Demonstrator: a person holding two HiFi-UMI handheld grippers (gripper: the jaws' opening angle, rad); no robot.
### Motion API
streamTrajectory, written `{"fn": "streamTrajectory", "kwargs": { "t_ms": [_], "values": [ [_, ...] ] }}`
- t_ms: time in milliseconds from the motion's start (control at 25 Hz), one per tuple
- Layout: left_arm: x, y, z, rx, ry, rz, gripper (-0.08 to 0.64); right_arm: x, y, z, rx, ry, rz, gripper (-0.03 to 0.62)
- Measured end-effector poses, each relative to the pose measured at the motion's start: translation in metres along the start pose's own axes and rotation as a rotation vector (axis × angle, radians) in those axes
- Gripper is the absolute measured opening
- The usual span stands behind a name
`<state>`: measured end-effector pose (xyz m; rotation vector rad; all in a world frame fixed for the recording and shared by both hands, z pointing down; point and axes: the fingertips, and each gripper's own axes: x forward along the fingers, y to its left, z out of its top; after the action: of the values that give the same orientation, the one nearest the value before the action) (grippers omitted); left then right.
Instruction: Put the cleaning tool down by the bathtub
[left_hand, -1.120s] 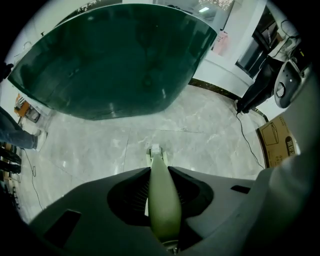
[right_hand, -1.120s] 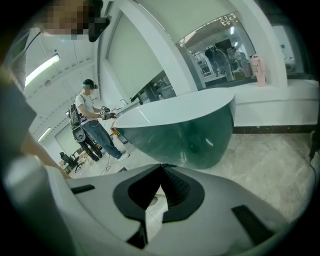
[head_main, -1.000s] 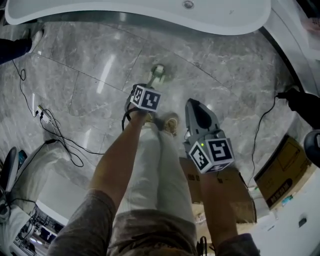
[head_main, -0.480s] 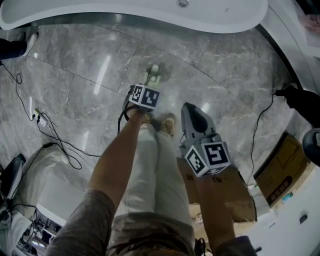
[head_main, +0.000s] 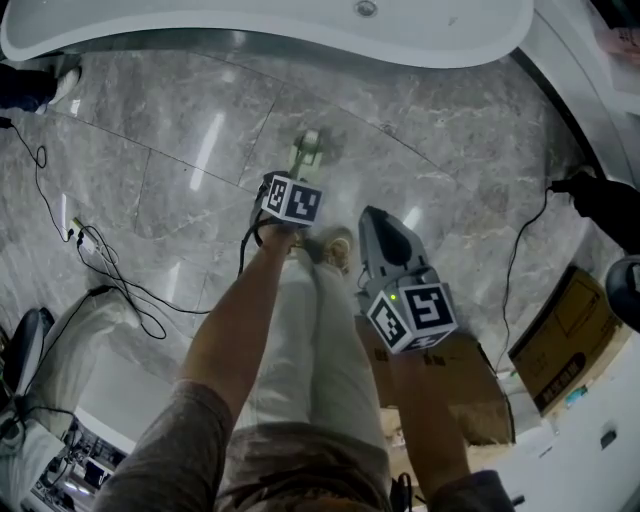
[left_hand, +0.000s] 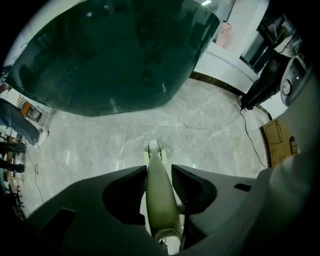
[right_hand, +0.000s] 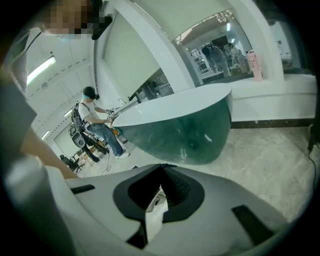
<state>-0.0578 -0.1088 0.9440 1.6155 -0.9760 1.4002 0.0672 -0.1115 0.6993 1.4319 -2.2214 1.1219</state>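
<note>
Bathtub (head_main: 300, 35) far across the top, marble floor (head_main: 180, 130) beneath. Cleaning tool (left_hand: 159, 195) standing head-down near the tub, handle between left gripper (left_hand: 159, 170) jaws just spreading, pads easing off. Right gripper (right_hand: 162, 166) pressed together, empty. Danger: unsupported handle toppling, clattering onto stone.

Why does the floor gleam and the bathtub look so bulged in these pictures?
Head view: lights reflect as white streaks off the polished marble floor. Left gripper view: the wide-angle lens bulges the bathtub and blackens the corners. Right gripper view: the same bulge.
</note>
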Motion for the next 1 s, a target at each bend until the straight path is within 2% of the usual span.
{"fn": "streamTrajectory", "kwargs": {
  "t_ms": [240,520,640,840,1000],
  "values": [
    [-0.019,0.000,0.006,-0.016,-0.057,0.002,0.187,-0.005,0.001,0.005,0.004,-0.008,0.002,0.000],
    [-0.077,0.004,0.018,-0.044,-0.136,0.003,0.187,-0.021,0.023,0.021,-0.005,-0.003,0.002,0.000],
    [-0.108,0.002,0.023,-0.067,-0.168,0.002,0.138,-0.032,0.035,0.033,-0.008,-0.010,0.006,0.000],
    [-0.162,0.000,0.026,-0.113,-0.187,0.017,0.005,-0.053,0.055,0.056,-0.010,-0.016,0.002,0.000],
    [-0.210,-0.007,0.030,-0.132,-0.215,0.002,0.005,-0.072,0.072,0.072,-0.005,-0.016,-0.006,0.000]
  ]
}}
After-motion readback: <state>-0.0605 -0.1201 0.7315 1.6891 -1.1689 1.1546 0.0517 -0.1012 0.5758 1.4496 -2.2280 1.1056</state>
